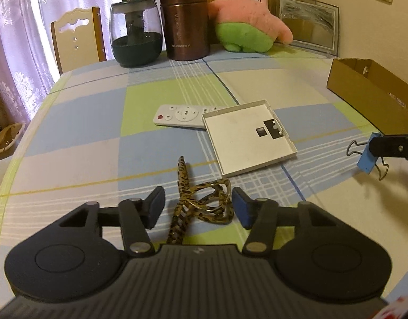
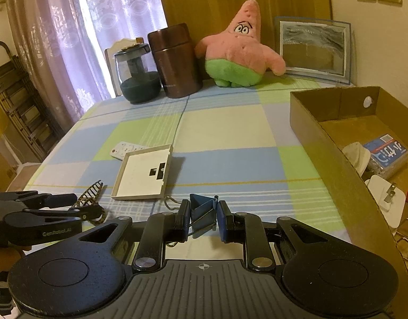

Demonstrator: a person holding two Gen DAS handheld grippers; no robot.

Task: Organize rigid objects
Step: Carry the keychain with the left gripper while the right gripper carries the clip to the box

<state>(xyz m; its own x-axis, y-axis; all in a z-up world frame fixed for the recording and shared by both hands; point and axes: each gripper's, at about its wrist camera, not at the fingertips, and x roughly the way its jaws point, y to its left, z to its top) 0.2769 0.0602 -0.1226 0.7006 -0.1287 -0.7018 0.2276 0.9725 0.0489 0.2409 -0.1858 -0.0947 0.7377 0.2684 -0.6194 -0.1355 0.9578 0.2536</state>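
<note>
A leopard-patterned hair claw clip (image 1: 201,204) lies on the checked tablecloth between the fingers of my left gripper (image 1: 198,207). That gripper is open: the right pad is at the clip's edge and the left pad stands clear of it. From the right wrist view the same clip (image 2: 93,188) shows beside the left gripper (image 2: 79,206). My right gripper (image 2: 203,212) is shut on a blue binder clip (image 2: 204,207), held above the cloth near the cardboard box (image 2: 323,138). From the left, the binder clip (image 1: 367,156) hangs at the right edge.
A shallow white plastic lid (image 1: 246,135) and a white remote (image 1: 177,114) lie mid-table. The box holds a white plug adapter (image 2: 387,199) and a blue packet (image 2: 387,154). A dark jug (image 1: 136,32), brown flask (image 1: 184,18), pink plush (image 1: 249,18) and picture frame (image 1: 307,24) line the far edge.
</note>
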